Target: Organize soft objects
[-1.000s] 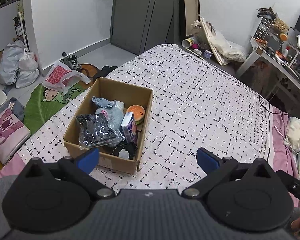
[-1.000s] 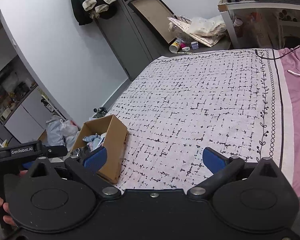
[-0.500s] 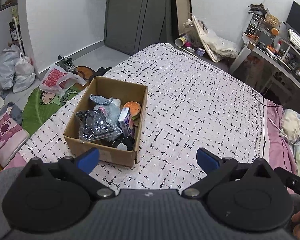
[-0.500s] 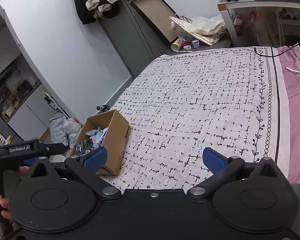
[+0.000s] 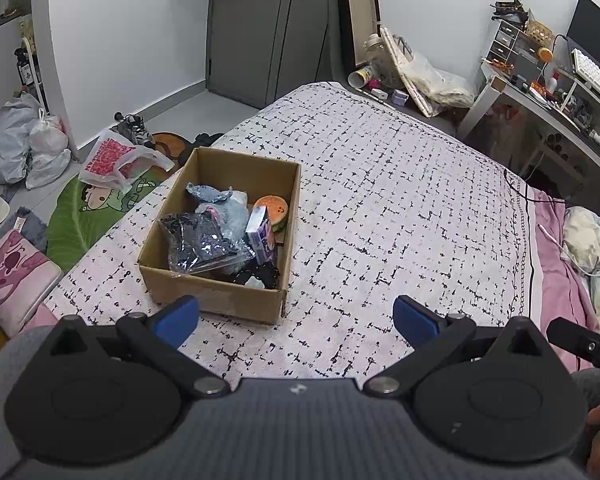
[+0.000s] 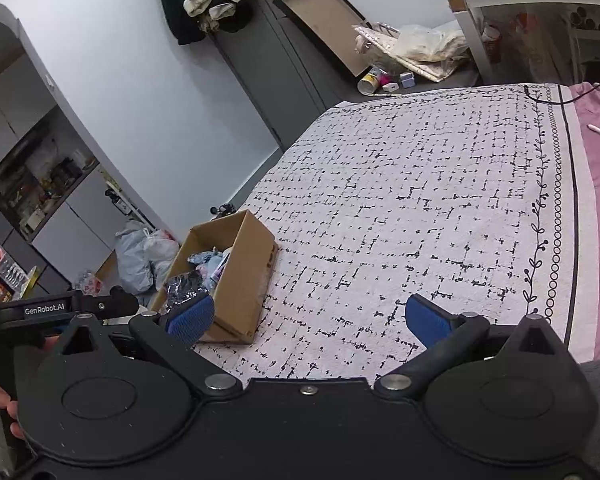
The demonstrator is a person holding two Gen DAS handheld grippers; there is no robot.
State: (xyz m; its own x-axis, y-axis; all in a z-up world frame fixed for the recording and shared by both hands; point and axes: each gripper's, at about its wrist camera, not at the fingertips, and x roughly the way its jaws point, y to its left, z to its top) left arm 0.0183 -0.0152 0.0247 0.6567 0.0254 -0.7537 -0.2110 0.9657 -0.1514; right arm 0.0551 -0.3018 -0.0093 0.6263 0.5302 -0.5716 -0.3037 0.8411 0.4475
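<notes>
Jaws: both stand wide apart with nothing between them; our left gripper point(image 5: 296, 320) and our right gripper point(image 6: 310, 322) hang above the near edge of the bed point(image 5: 400, 200).
Soft things: they all lie in the cardboard box point(image 5: 228, 300) on the bed's left side: a dark bagged bundle point(image 5: 198, 242), a blue-grey cloth point(image 5: 210, 194), a burger-shaped toy point(image 5: 274, 210) and a small purple carton point(image 5: 260, 236).
Bedspread: we see no loose item on it.
Stage: this fits a box waiting to be unpacked and equally one just filled, so we name no move.
Handling, as we judge it: film and cloth will slip and sag, so any grip should take a thick fold squarely, clear of the box walls.
</notes>
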